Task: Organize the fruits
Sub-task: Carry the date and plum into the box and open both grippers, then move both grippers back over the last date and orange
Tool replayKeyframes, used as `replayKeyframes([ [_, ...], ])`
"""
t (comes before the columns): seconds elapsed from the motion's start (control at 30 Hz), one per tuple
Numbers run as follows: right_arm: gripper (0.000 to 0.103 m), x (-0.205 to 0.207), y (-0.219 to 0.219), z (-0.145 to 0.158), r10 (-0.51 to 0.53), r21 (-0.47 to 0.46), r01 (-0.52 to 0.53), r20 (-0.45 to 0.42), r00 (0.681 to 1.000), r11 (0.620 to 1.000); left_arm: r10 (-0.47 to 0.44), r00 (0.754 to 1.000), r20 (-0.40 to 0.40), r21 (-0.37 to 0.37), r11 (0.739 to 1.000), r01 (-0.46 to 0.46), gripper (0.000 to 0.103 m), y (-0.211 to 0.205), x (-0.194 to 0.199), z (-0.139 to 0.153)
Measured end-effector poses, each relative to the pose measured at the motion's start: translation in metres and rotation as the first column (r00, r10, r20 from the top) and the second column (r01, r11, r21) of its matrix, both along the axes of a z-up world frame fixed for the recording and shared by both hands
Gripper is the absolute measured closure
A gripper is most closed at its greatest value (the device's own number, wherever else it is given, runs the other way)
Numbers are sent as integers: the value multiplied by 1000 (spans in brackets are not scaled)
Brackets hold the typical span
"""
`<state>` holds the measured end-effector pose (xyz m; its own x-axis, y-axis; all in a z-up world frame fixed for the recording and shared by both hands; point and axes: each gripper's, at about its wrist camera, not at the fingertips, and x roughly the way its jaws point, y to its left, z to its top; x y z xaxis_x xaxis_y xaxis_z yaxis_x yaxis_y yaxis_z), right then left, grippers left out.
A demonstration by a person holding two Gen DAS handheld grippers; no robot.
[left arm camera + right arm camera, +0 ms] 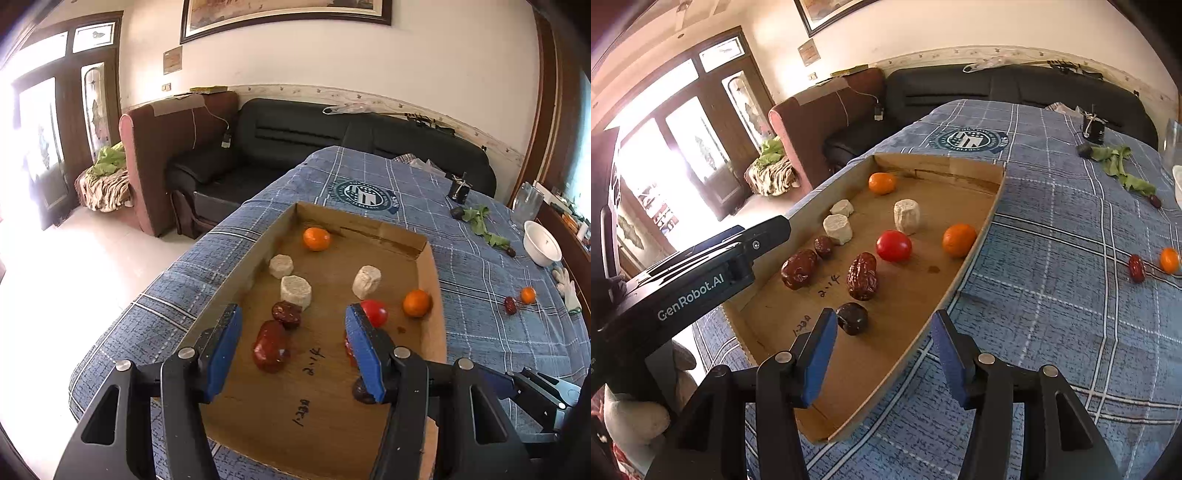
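A shallow cardboard tray (430,266) (964,273) lies on the blue plaid tablecloth. In it are two oranges (316,239) (959,240), a red tomato (375,312) (894,246), several red dates (270,346) (863,276) and three pale cut chunks (295,291) (907,216). My left gripper (293,349) is open and empty, hovering over the tray's near part. My right gripper (882,350) is open and empty above the tray's near right rim. A loose date (1136,268) and small orange (1169,260) lie on the cloth to the right, outside the tray.
A white bowl (542,243), leafy greens (1123,168), a glass jar (526,203) and a small black object (459,190) sit on the table's far right. A black sofa (295,140) and a brown armchair (173,147) stand beyond the table.
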<state>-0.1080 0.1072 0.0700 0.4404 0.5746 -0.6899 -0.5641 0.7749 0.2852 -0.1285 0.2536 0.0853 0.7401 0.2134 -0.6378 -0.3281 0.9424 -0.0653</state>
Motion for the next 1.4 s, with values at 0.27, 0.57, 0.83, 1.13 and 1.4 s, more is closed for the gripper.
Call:
replayKeyframes([
  [0.27,39,-3,-13,-3,-24,19,24,-17,1000,1000,-20,1000,10,6,1000,20,41,-9,-6,4],
  [0.57,37,-4,-26,-5,-45,32,47,-35,998,998,-39,999,17,12,999,39,39,-18,-12,7],
  [0.83,35,-3,-47,-9,-72,30,73,-37,997,997,-53,999,5,22,998,53,39,-26,-13,6],
  [1.13,35,1,-119,-13,-186,21,187,-56,981,982,-97,995,5,2,995,97,38,-33,-13,9],
  [1.4,35,3,-238,-3,-420,-34,420,-19,907,907,-165,986,4,-53,985,165,38,-57,-6,11],
])
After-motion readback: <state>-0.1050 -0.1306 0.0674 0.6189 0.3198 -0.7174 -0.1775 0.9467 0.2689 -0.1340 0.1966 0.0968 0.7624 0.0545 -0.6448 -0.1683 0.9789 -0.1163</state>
